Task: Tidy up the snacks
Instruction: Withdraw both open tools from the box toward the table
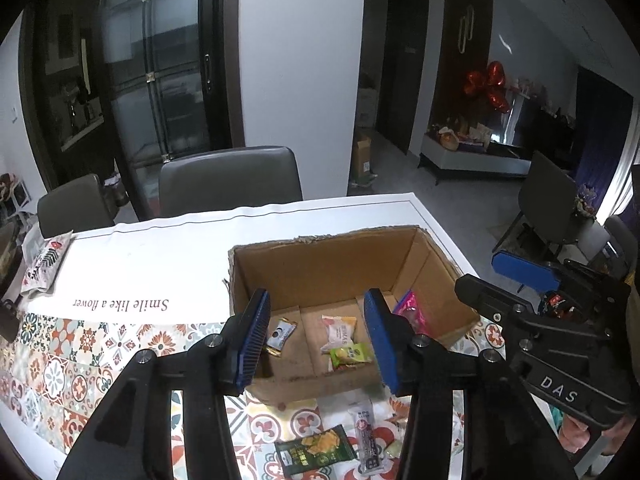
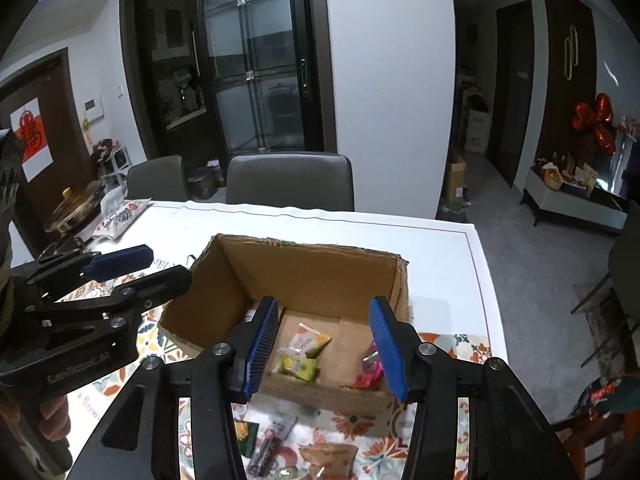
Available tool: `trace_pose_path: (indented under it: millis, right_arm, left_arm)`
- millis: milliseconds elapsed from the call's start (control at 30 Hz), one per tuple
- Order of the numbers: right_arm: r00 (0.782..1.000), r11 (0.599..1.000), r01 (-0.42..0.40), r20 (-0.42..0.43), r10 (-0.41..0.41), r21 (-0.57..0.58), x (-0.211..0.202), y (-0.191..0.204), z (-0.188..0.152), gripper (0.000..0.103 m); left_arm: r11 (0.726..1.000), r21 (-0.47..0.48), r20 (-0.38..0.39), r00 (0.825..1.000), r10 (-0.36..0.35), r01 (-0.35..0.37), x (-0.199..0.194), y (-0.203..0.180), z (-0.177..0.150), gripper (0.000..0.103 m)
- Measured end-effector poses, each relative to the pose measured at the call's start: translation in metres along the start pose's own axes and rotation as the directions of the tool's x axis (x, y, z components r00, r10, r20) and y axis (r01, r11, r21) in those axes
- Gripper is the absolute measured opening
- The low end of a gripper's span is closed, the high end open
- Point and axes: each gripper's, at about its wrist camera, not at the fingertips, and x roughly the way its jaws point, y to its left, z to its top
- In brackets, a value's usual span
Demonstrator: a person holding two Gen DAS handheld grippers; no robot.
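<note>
Currently both tongs hover over the open brown cardboard box (image 1: 344, 280) on the desk (image 1: 160, 256) with the patterned floral cloth. Left tongs (image 1: 316, 336): released, nothing between the blue pads. Right tongs (image 2: 324, 344): likewise released and empty. Inside the box lie a pale orange-white pouch (image 1: 339, 330), a lime-green packet (image 1: 352, 354), a pink wrapper (image 1: 410, 312) and a small white-gold sachet (image 1: 282, 334). Loose snacks remain outside, just near side of the box wall: dark green chip packet (image 1: 314, 448), and a slim grey-black stick pack (image 1: 366, 436), long axis running toward the box. Both lie below and behind the fingertips; left tongs look nearer the green packet. Next move likely calls for drawing back and dipping.
</note>
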Motion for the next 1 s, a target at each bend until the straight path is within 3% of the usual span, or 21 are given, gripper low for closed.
trace_pose_path:
  millis: [267,500,1000]
  right_arm:
    - [1.0,0.999,-0.021,0.009,0.02,0.03,-0.016,0.001,-0.022,0.049]
    - [0.999,0.998,-0.034,-0.005,0.034,0.055,-0.023,0.0,-0.047,0.049]
    - [0.992,0.991,-0.044,-0.11,0.058,0.123,-0.008,-0.008,-0.106,0.049]
  left_arm:
    - [0.999,0.003,0.009,0.999,-0.038,0.038,-0.016,-0.009,-0.023,0.048]
    - [0.999,0.036,0.017,1.0,-0.023,0.022,-0.022,-0.02,-0.044,0.048]
    - [0.996,0.043,-0.099,0.993,-0.071,0.075,0.002,-0.029,-0.086,0.047]
